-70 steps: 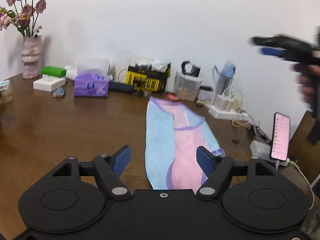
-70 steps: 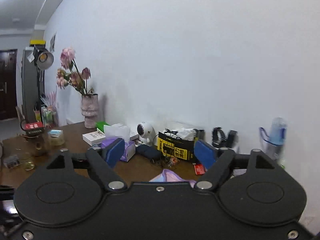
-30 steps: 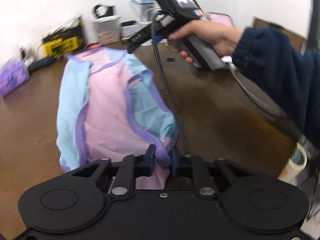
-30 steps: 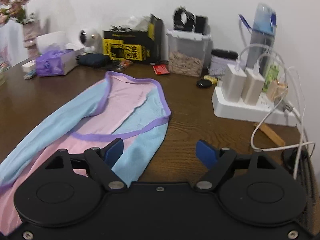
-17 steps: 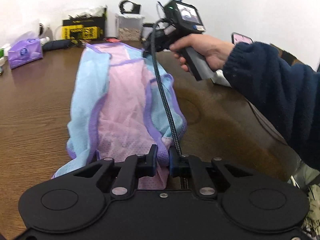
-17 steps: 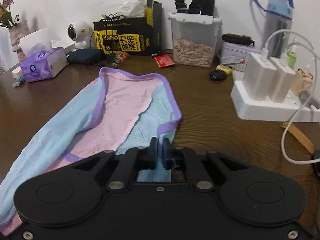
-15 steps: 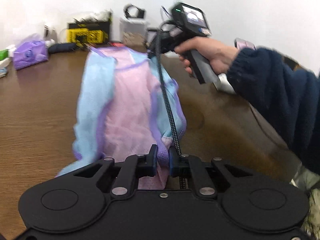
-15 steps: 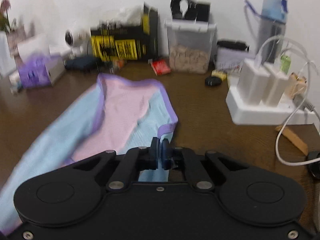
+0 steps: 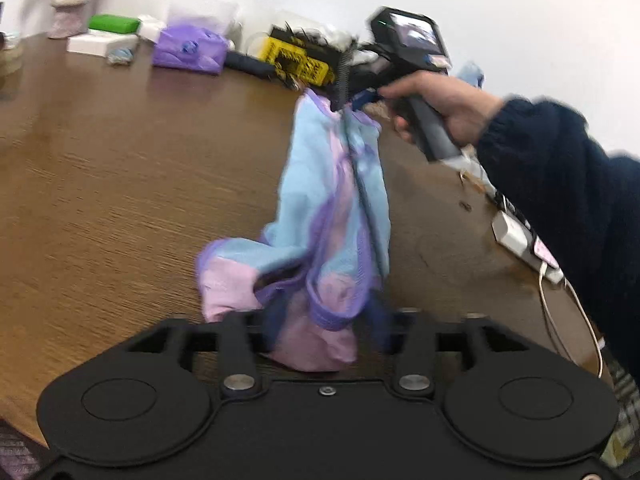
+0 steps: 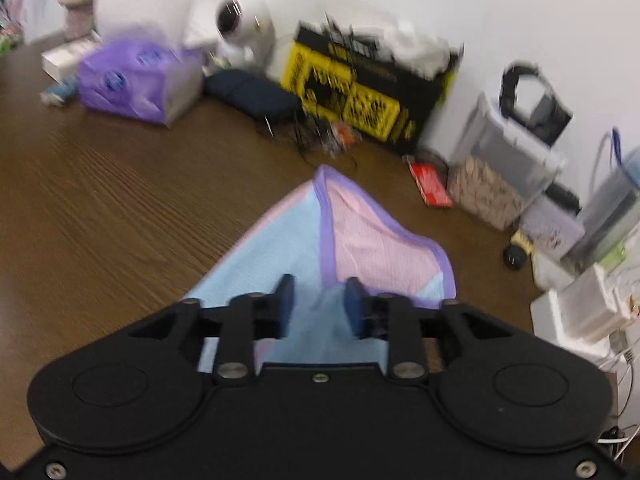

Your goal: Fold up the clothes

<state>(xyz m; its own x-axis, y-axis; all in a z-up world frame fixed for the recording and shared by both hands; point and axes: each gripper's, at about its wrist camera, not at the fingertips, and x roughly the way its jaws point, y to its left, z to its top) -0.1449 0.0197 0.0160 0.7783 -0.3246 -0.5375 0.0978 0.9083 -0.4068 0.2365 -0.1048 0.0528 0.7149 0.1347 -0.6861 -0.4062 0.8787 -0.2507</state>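
Observation:
A pink and light-blue garment with purple trim lies bunched lengthwise on the brown table. My left gripper is at its near end. Its jaws are opening, and pink cloth sags between them without being pinched. At the far end a hand in a dark sleeve holds my right gripper. In the right wrist view that gripper is also opening, with the garment lying loose between and under its blue fingers. Both views are blurred.
Along the wall stand a purple tissue pack, a white camera, a yellow-black box and a clear container. A red card lies near the garment's far corner. A white power strip with cables sits at the right.
Both grippers were shut on the garment's right edge; now their jaws stand apart. Both hands have swung left, and the garment has gone from flat to folded over and bunched.

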